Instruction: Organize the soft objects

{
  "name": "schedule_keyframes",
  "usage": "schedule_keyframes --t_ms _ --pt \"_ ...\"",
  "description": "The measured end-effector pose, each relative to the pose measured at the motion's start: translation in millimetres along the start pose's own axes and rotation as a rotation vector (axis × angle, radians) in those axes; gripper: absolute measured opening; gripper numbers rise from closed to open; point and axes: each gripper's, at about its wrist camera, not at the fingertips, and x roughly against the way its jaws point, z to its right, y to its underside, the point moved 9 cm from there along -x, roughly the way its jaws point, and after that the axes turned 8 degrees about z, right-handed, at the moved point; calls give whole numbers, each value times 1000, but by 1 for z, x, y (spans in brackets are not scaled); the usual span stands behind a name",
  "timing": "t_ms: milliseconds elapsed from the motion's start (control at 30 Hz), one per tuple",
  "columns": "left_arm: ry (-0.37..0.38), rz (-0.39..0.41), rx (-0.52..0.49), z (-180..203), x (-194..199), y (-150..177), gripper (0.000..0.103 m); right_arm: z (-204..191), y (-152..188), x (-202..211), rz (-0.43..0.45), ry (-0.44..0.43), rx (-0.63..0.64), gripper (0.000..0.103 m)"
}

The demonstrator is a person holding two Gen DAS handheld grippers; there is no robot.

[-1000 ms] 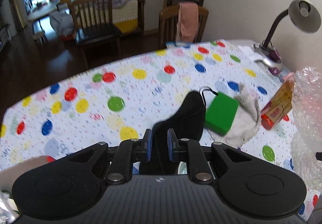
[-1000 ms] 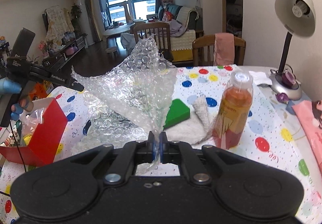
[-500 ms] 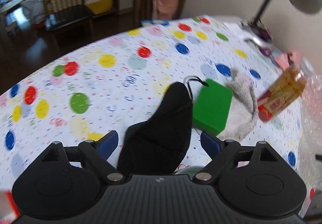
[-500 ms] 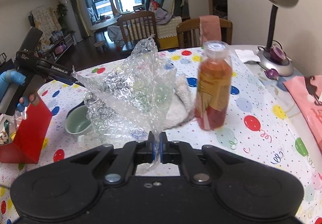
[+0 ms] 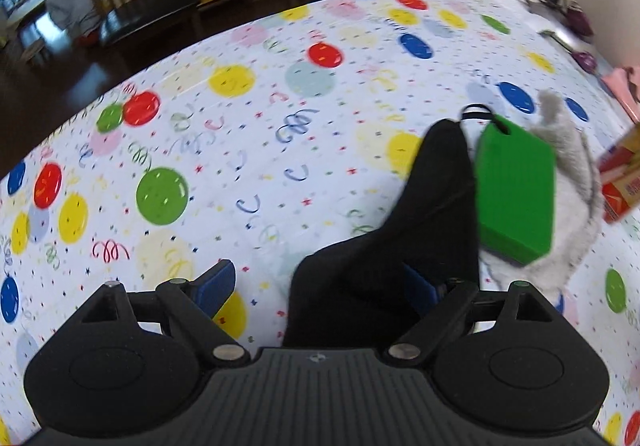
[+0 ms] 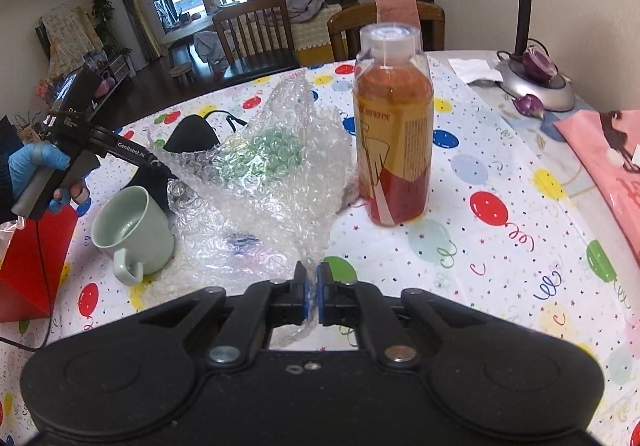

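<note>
A black fabric piece (image 5: 416, 230) with a black cord loop lies on the balloon-print tablecloth (image 5: 240, 149); it also shows in the right wrist view (image 6: 192, 133). My left gripper (image 5: 320, 286) is open, its jaws wide apart on either side of the near end of the fabric. A green sponge block (image 5: 516, 197) rests on a grey fluffy cloth (image 5: 576, 189) to the right of it. My right gripper (image 6: 312, 294) is shut on a sheet of clear bubble wrap (image 6: 272, 173), which stands up from the jaws and drapes over the table.
A juice bottle (image 6: 394, 125) stands upright right of the bubble wrap. A pale green mug (image 6: 132, 230) and a red box (image 6: 28, 262) sit at the left. A desk lamp (image 6: 532, 57) and pink bag (image 6: 600, 149) are at the right. Wooden chairs stand behind the table.
My left gripper has opened from shut on the black fabric and moved in closer over it. My right gripper has dropped lower with the bubble wrap, toward the bottle.
</note>
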Motion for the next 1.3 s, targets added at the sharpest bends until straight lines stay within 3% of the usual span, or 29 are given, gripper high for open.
schedule_keyframes --t_ms 67,167,200,367,500,900,1300 --pt "-9 2 29 -4 -3 2 86 0 1 -3 -5 0 3 4" --pt "-2 -6 76 -9 -7 6 55 -1 2 -6 -12 -2 1 4" --pt "6 -12 91 -9 -8 7 50 -1 2 -7 -14 -2 1 4" --pt "10 6 103 -7 -5 6 29 -3 2 -11 -19 -4 1 4" --pt "-32 20 86 -6 -1 4 14 -3 2 -11 -18 -5 7 4" --pt "-114 96 88 -9 43 -4 9 -11 -2 0 8 -2 19 4" --pt "-95 196 152 -20 135 -13 9 -45 -22 24 57 -51 43 4"
